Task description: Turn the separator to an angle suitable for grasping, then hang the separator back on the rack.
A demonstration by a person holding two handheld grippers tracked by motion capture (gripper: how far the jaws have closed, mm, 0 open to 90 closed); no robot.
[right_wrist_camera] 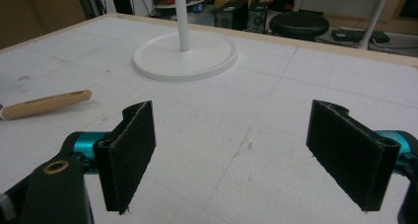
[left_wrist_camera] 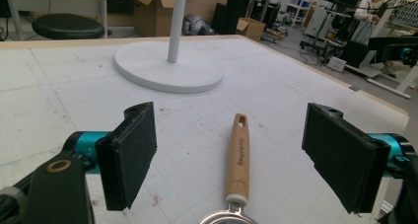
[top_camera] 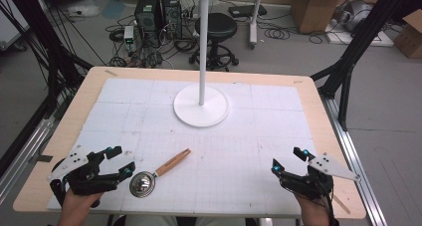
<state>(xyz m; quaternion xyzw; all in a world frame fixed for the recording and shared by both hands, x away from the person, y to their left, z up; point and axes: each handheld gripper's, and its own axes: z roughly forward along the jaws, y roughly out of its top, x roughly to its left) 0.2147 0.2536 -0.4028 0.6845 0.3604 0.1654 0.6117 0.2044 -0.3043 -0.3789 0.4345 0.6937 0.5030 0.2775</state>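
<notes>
Both grippers wide apart near front table edge (top_camera: 199,215); strainer (top_camera: 155,174) between.

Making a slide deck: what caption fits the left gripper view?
Open left gripper looks along a wooden-handled strainer toward the white stand base.

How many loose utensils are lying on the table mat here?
1: a strainer with a wooden handle lies near the front edge, just right of the left gripper. The white stand sits mid-table; nothing else lies loose.
</notes>
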